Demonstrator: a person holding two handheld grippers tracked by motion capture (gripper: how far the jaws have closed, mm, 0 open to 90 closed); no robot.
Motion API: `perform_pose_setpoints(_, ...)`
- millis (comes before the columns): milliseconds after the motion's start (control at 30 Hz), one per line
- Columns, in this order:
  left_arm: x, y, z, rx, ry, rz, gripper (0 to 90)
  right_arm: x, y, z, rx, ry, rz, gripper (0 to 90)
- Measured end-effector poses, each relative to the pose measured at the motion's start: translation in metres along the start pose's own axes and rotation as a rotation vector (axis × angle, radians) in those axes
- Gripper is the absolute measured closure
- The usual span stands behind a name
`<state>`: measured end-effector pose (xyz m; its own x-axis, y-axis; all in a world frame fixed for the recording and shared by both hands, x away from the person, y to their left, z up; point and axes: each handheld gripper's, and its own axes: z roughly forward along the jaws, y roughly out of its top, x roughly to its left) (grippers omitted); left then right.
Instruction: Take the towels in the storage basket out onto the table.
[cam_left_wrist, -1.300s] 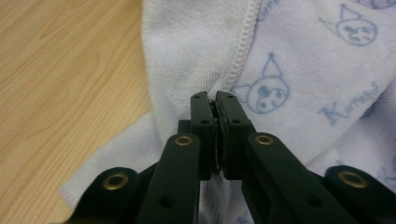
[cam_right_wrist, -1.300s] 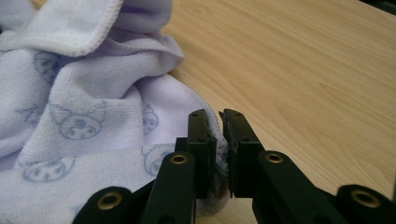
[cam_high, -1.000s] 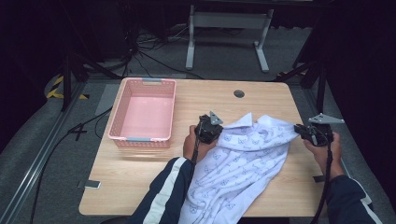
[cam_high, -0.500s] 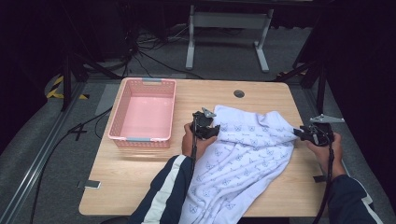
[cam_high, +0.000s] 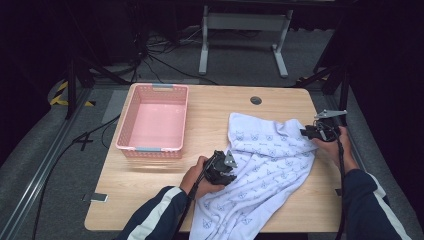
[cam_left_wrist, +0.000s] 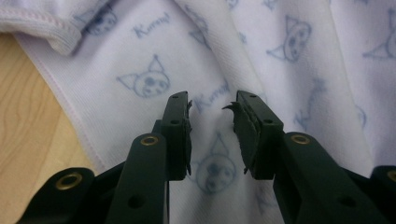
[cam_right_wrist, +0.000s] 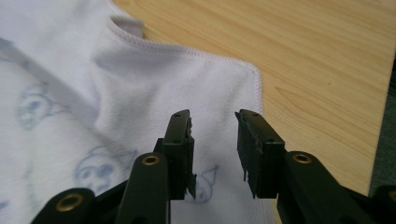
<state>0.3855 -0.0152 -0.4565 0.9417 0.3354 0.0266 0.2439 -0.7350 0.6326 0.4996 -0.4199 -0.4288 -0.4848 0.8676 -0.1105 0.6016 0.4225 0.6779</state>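
A pale wooden tabletop (cam_high: 210, 210) stands on grey carpet (cam_high: 45, 165); black cables (cam_high: 150, 55) and a grey metal stand (cam_high: 242, 22) lie behind, in dim light.

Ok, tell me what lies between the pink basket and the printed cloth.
Bare wooden tabletop: the high view shows nothing on the strip between the pink basket and the printed cloth.

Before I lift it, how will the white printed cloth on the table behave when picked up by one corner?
The white printed cloth is probably floppy: it lies in soft folds and hangs over the table's near edge. Lifted by one corner, it would likely drape and drag. It looks thin and light, and should not roll. The left hand-held gripper has been closing, with nothing pinched.
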Motion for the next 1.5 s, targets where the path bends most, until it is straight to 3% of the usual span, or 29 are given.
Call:
perform_pose_setpoints(67,0.0,-0.002,-0.002,0.0,-0.007,-0.008,66.7,0.0,0.0,0.011,0.048,-0.011,-0.03,65.6)
perform_pose_setpoints(167,-0.002,-0.007,-0.006,0.004,0.007,-0.03,70.0,-0.004,0.003,0.02,0.076,-0.03,-0.029,66.1)
perform_pose_setpoints(200,-0.002,-0.007,-0.006,0.004,0.007,-0.03,72.8,-0.004,0.003,0.02,0.076,-0.03,-0.029,66.1)
perform_pose_setpoints(267,-0.002,-0.01,-0.009,0.018,0.049,-0.064,77.5,-0.011,0.006,0.025,0.071,-0.053,0.001,68.3)
perform_pose_setpoints(300,-0.002,-0.01,-0.009,0.018,0.049,-0.064,79.5,-0.013,0.006,0.026,0.063,-0.059,0.011,68.4)
perform_pose_setpoints(367,0.0,-0.013,-0.011,0.013,0.089,-0.091,80.1,-0.015,0.007,0.028,0.061,-0.069,0.011,68.7)
perform_pose_setpoints(400,0.001,-0.015,-0.012,0.015,0.094,-0.102,80.1,-0.018,0.011,0.033,0.062,-0.127,-0.026,70.0)
perform_pose_setpoints(467,0.001,-0.018,-0.014,0.014,0.119,-0.115,80.1,-0.02,0.013,0.035,0.063,-0.135,-0.034,70.6)
perform_pose_setpoints(567,0.001,-0.022,-0.017,0.02,0.136,-0.117,82.8,-0.035,0.019,0.043,0.054,-0.154,0.018,71.4)
perform_pose_setpoints(667,-0.001,-0.026,-0.02,0.016,0.125,-0.13,83.9,-0.044,0.02,0.047,0.04,-0.165,0.052,72.3)
perform_pose_setpoints(733,-0.006,-0.03,-0.024,0.012,0.092,-0.139,83.7,-0.049,0.02,0.048,0.035,-0.168,0.092,70.6)
perform_pose_setpoints(833,-0.021,-0.035,-0.03,0.024,0.048,-0.11,81.4,-0.052,0.018,0.048,0.023,-0.202,0.137,62.9)
perform_pose_setpoints(933,-0.034,-0.039,-0.034,0.035,0.021,-0.081,75.6,-0.055,0.014,0.043,0.024,-0.178,0.157,51.3)
perform_pose_setpoints(967,-0.037,-0.04,-0.034,0.03,0.015,-0.073,73.0,-0.055,0.013,0.039,0.021,-0.15,0.141,50.2)
perform_pose_setpoints(1000,-0.038,-0.041,-0.035,0.031,0.011,-0.069,71.6,-0.054,0.01,0.032,-0.009,-0.154,0.135,50.2)
perform_pose_setpoints(1100,-0.037,-0.043,-0.036,0.024,-0.008,-0.07,66.5,-0.044,0.005,0.01,-0.07,-0.123,0.115,49.2)
perform_pose_setpoints(1167,-0.036,-0.042,-0.035,0.024,-0.006,-0.053,62.3,-0.031,0.0,-0.008,-0.115,-0.065,0.098,47.3)
perform_pose_setpoints(1200,-0.035,-0.042,-0.035,0.022,-0.007,-0.05,61.7,-0.022,-0.003,-0.017,-0.129,-0.021,0.074,47.5)
perform_pose_setpoints(1267,-0.034,-0.041,-0.033,0.012,-0.01,-0.021,60.0,0.0,-0.011,-0.032,-0.142,0.018,0.02,48.3)
perform_pose_setpoints(1367,-0.034,-0.041,-0.032,0.011,-0.024,-0.02,57.4,0.04,-0.029,-0.056,-0.152,0.086,-0.035,50.4)
perform_pose_setpoints(1400,-0.033,-0.04,-0.031,0.014,-0.029,0.002,57.4,0.04,-0.029,-0.056,-0.152,0.086,-0.035,50.4)
perform_pose_setpoints(1500,-0.032,-0.038,-0.029,0.004,-0.039,0.016,55.2,0.084,-0.049,-0.073,-0.139,0.189,-0.108,53.8)
